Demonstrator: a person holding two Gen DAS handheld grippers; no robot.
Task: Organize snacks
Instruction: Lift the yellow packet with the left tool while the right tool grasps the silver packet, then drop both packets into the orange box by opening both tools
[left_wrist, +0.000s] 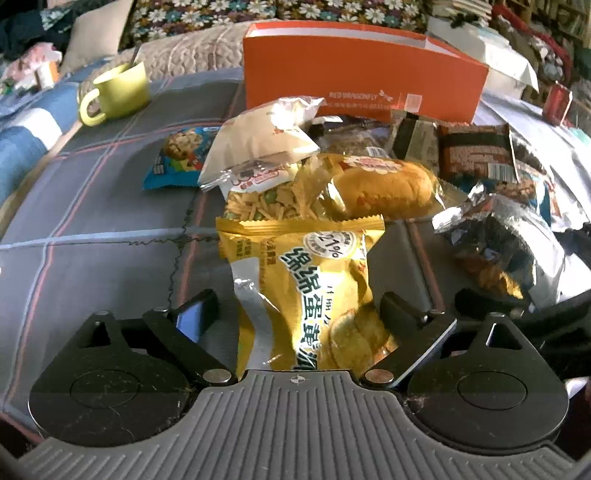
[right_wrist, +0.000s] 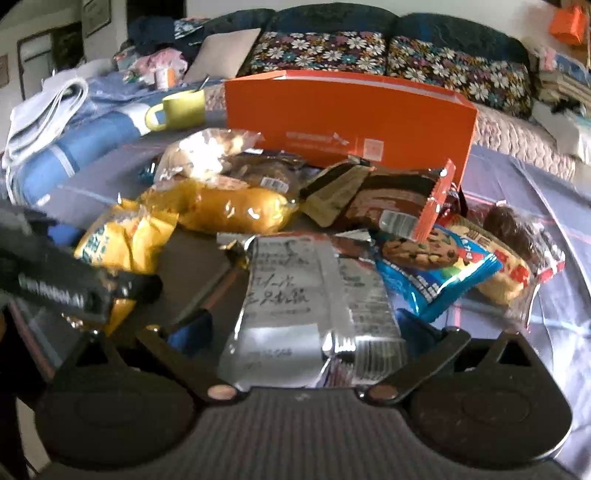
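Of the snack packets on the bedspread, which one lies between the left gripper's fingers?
The yellow packet with green lettering: it lies lengthwise between the open left gripper. The silver foil packet and clear-wrapped golden bun lie beyond its fingers.

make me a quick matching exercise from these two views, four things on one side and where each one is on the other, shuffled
Things:
1. yellow egg-yolk pastry packet
2. silver foil packet
3. green mug
4. orange box

Places:
A. standing behind the snack pile
B. between the fingers of the left hand-held gripper
C. off to the left of the box, spoon handle sticking out
D. between the fingers of the right hand-held gripper

Pairs: 1-B, 2-D, 3-C, 4-A
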